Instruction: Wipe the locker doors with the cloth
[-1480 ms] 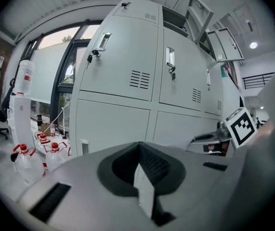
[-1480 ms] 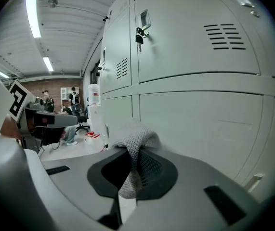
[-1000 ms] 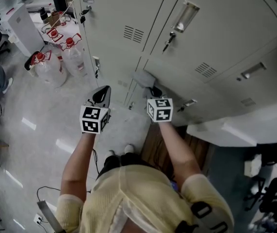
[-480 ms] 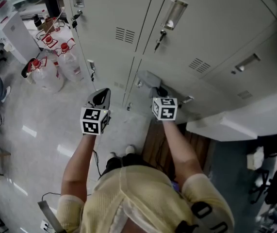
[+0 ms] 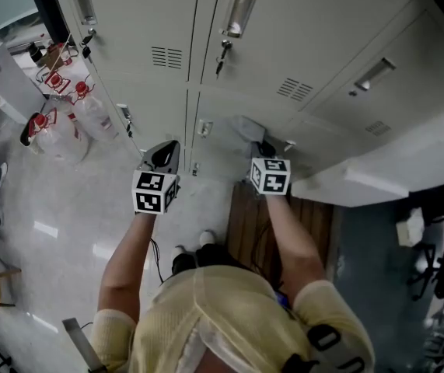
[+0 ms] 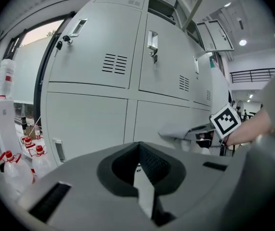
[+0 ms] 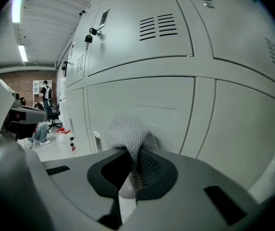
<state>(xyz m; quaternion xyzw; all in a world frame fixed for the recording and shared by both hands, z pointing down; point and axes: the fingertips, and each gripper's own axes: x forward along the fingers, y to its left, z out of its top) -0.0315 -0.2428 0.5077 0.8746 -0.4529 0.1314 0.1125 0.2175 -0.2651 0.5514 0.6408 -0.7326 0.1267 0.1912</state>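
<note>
Two tools up at the locker doors [image 5: 229, 99], only one of them working. Clamped hard in the right gripper [image 5: 261, 147]: the grey knitted cloth [image 5: 246, 127], bunched between the jaws and pressed against a lower door just right of centre in the head view. Seen the same in the right gripper view, with the wad spilling out ahead of the jaws onto the pale panel.

Compared with a second ago, shifted rightward along that lower door: away from the vertical seam and closer to the small handle [image 5: 288, 144] of the neighbouring door (some of the apparent slide owed to the head camera moving too). Probably one sideways wiping stroke in progress, with this panel partly covered and the upper doors apparently not yet reached.

Left gripper [image 5: 163, 155] held off the lockers at centre left, jaws pinched together on nothing, no closer to the doors than before. Water bottles [image 5: 58, 123] on the floor at far left, well apart from the action.
</note>
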